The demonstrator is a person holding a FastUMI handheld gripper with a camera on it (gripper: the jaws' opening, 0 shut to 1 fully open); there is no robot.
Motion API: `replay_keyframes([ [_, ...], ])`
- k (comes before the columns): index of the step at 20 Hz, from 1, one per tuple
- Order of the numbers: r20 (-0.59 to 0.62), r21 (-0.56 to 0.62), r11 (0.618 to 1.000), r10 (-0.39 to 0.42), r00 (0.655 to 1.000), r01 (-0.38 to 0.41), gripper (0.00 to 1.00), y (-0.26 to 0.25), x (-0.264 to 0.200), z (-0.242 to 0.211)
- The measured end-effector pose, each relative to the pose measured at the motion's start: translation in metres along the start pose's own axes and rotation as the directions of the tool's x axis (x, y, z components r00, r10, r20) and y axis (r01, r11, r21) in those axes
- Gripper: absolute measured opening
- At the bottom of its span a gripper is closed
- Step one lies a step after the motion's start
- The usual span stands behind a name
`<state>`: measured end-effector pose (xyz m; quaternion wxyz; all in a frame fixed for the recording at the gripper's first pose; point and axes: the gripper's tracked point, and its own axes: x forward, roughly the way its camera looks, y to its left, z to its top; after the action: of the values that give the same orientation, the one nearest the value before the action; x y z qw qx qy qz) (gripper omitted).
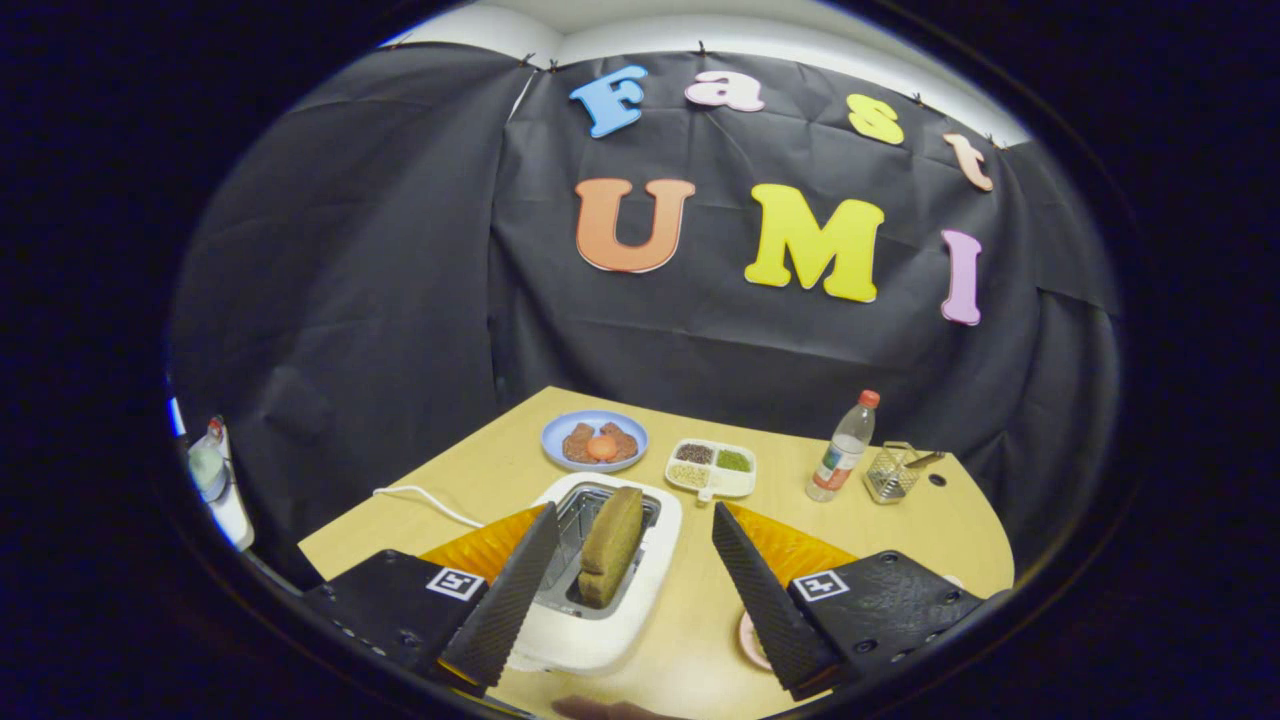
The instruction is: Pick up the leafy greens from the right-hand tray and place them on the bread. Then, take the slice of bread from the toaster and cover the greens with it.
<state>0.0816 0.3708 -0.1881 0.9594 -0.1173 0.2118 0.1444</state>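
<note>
The gripper (630,590) hovers above the pale wooden table (900,530) with its two ridged fingers (505,600) spread wide apart and nothing between them pressed or held. Low between the finger bases a blurred pinkish shape (610,709) pokes in, too cut off to identify. Just beside the right finger a small pink round object (750,640) lies on the table, mostly hidden by that finger. Under and just ahead of the left finger stands a white rounded toaster (600,590) with a metal-lined slot; a brown slice of bread (610,545) stands upright in the slot, its top edge rising above the toaster's rim, and the left fingertip overlaps the toaster's near-left side. A white cord (425,497) runs off from the toaster to the left across the table. Beyond the toaster sits a blue round plate (560,428) holding brown pieces around something orange in the middle. To its right is a white compartmented tray (745,483) with dark, green and pale fillings that are too small to tell apart clearly. Farther right stand a clear plastic bottle with a red cap (845,445) and a wire mesh holder (890,472) with a handle sticking out of it. The leafy greens cannot be made out for certain.
</note>
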Motion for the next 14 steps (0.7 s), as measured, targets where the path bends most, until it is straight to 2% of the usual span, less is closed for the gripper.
replay_keyframes([
  [3,-0.048,0.024,0.999,-0.044,0.998,0.045,0.96,0.003,0.025,-0.007],
  [5,-0.068,0.016,0.998,-0.062,0.996,0.063,0.89,0.006,0.038,-0.008],
  [9,-0.123,0.025,0.998,-0.056,0.991,0.06,0.71,0.02,0.047,-0.014],
  [13,-0.193,0.025,0.997,-0.072,0.979,0.078,0.46,0.022,0.053,-0.016],
  [14,-0.206,0.023,0.996,-0.084,0.975,0.091,0.36,0.019,0.053,-0.016],
])
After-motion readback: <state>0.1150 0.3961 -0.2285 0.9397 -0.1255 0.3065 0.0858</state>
